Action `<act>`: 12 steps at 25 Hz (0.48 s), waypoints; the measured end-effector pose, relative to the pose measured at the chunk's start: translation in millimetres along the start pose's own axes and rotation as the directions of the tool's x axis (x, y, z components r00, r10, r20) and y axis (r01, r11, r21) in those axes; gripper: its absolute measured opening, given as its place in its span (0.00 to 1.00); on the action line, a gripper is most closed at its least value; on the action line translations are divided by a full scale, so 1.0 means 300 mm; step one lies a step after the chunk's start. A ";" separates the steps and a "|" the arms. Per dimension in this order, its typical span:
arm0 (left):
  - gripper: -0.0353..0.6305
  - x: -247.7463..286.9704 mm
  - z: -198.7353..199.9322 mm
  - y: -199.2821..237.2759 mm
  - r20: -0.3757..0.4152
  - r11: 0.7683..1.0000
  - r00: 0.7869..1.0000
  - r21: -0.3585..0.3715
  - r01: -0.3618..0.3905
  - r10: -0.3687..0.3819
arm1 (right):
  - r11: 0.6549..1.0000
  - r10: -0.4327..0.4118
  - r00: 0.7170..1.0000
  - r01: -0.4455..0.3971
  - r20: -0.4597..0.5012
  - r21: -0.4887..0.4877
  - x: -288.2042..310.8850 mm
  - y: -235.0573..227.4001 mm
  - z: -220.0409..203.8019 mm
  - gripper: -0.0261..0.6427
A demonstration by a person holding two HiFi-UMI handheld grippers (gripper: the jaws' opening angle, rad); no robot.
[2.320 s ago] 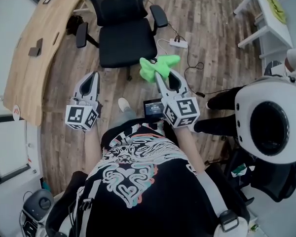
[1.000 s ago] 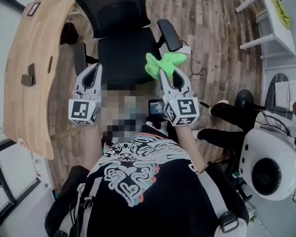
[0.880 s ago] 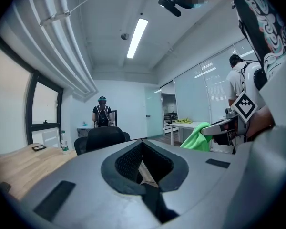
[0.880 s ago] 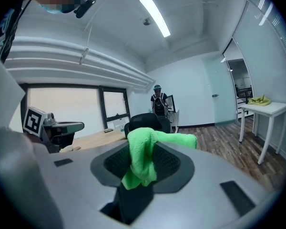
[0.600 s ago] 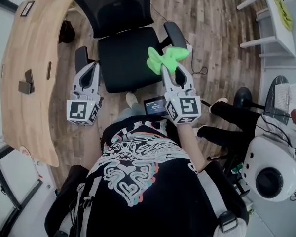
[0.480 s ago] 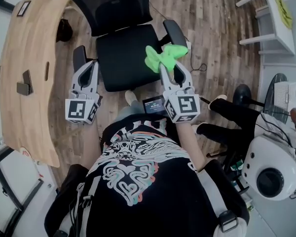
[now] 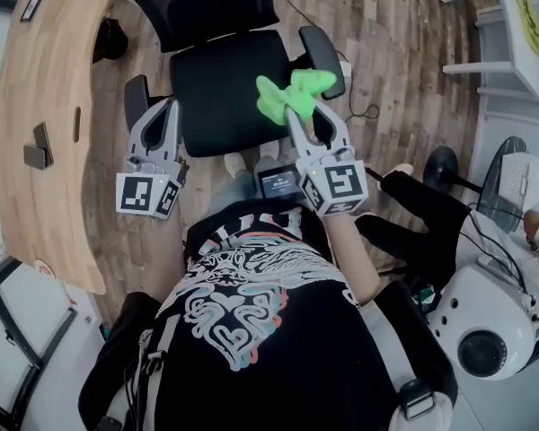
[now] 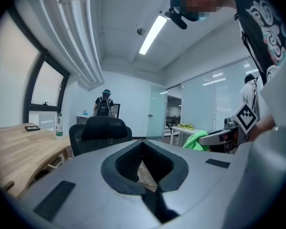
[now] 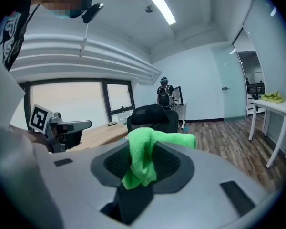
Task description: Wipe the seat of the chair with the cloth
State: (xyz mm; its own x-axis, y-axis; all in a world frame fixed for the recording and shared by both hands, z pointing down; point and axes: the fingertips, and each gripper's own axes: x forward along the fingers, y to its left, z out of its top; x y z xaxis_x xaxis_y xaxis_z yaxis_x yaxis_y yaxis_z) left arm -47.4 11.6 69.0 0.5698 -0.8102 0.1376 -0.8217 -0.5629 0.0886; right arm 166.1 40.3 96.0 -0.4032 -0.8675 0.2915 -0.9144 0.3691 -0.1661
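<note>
The black office chair's seat (image 7: 220, 88) lies just ahead of both grippers, its backrest (image 7: 211, 7) beyond. My right gripper (image 7: 296, 118) is shut on a bright green cloth (image 7: 287, 95), which hangs over the seat's right front part, beside the right armrest (image 7: 323, 57). In the right gripper view the cloth (image 9: 142, 159) is bunched between the jaws, with the chair (image 9: 152, 117) behind it. My left gripper (image 7: 166, 110) is shut on nothing and hovers by the left armrest (image 7: 135, 106). Its tips (image 8: 142, 144) meet in the left gripper view, where the chair (image 8: 101, 128) stands farther off.
A curved wooden desk (image 7: 36, 106) runs along the left. A power strip with its cable (image 7: 349, 70) lies on the wood floor right of the chair. A white table (image 7: 512, 25) and a round white machine (image 7: 476, 321) stand at the right. A person (image 8: 104, 106) stands far off.
The chair has come closer in the head view. Both grippers have advanced to its front edge, and the green cloth now sits over the seat's right side rather than the floor.
</note>
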 end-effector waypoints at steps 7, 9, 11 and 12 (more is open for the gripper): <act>0.05 0.072 -0.057 -0.012 -0.037 0.999 0.999 -0.033 -0.012 0.011 | 0.999 0.034 0.997 -0.035 -0.064 -0.018 0.055 -0.080 -0.085 0.22; 0.05 0.085 -0.091 -0.014 -0.058 0.999 0.998 -0.047 -0.014 0.011 | 0.998 0.047 0.995 -0.050 -0.082 -0.027 0.070 -0.084 -0.112 0.22; 0.05 0.095 -0.139 -0.012 -0.082 0.998 0.997 -0.065 -0.018 0.012 | 0.997 0.058 0.993 -0.063 -0.106 -0.041 0.088 -0.083 -0.150 0.22; 0.05 0.099 -0.166 -0.010 -0.093 0.997 0.996 -0.073 -0.021 0.014 | 0.997 0.063 0.991 -0.068 -0.122 -0.039 0.098 -0.085 -0.178 0.22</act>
State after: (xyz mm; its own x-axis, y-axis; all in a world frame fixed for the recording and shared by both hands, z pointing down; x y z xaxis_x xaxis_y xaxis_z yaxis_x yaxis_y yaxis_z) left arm -28.2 -2.7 121.9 0.5552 -0.7992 0.2303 -0.8317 -0.5325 0.1575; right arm 175.5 23.2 159.0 -0.4614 -0.7955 0.3927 -0.8855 0.4402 -0.1487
